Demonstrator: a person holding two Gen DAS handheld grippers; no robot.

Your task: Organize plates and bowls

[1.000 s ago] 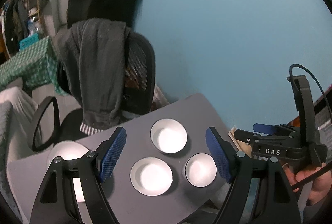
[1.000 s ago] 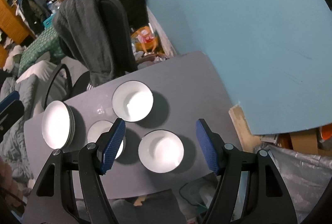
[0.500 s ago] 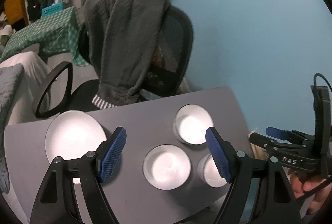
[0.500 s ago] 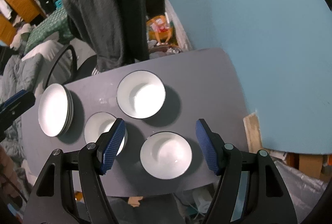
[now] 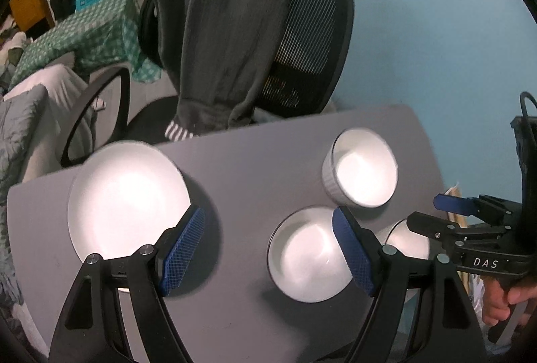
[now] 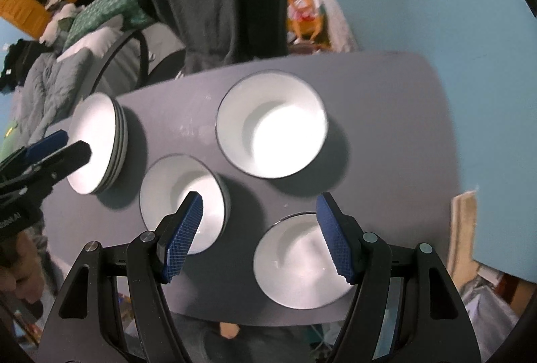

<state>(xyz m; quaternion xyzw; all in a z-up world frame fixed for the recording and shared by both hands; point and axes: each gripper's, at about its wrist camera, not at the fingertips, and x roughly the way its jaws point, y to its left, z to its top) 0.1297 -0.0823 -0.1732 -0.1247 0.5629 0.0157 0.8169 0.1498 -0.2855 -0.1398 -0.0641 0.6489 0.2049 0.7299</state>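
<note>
Overhead, the left gripper (image 5: 268,248) hangs with its blue ridged pads spread wide and nothing between them, above a bare stretch of the grey rounded tabletop (image 5: 255,168). Its left pad overlaps the near edge of the stack of white round plates (image 5: 124,198), and its right pad crosses the rim of the near-left white dark-rimmed bowl (image 5: 305,259). Beyond that sits the far white bowl (image 5: 362,175), the largest in the right wrist view.

The right gripper (image 6: 260,233) is likewise spread wide and empty; its right pad lies over the rim of the near-right white bowl (image 6: 298,269), its left pad over the near-left one. The three bowls stand apart in a triangle, the plates to their left. A black mesh office chair (image 5: 308,37) draped with a dark grey garment (image 5: 218,13) stands behind the table against a blue wall (image 5: 436,27).
</note>
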